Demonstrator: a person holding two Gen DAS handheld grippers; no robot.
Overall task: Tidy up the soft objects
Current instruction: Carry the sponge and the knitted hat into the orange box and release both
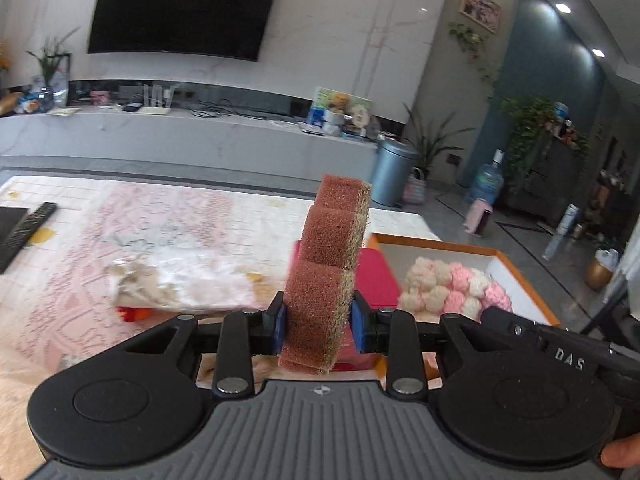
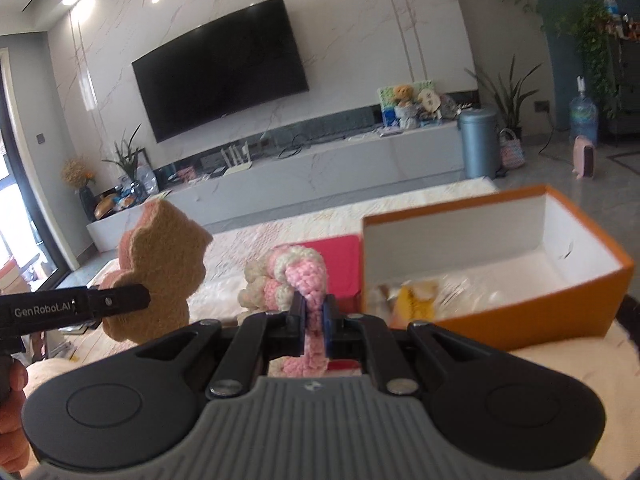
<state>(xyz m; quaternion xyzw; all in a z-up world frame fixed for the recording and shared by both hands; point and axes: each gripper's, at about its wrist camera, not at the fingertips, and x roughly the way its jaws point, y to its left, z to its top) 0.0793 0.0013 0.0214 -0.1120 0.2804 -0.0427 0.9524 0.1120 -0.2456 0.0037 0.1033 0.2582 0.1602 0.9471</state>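
My left gripper [image 1: 318, 326] is shut on a brown bear-shaped sponge [image 1: 326, 264], held edge-on and upright above the table. The same sponge [image 2: 160, 268] shows at the left of the right wrist view, in the left gripper's fingers [image 2: 120, 300]. My right gripper [image 2: 314, 326] is shut on a pink and white crocheted piece [image 2: 298, 276], lifted just left of an orange box [image 2: 532, 312]. The crocheted piece [image 1: 456, 288] also shows in the left wrist view, over the orange box [image 1: 520, 280].
A red flat item [image 2: 336, 256] lies beside the box on a pink patterned cloth [image 1: 120, 240]. A crumpled plastic bag [image 1: 176, 280] and a remote [image 1: 28, 228] lie on the left. The box holds a yellow wrapped item [image 2: 416, 300].
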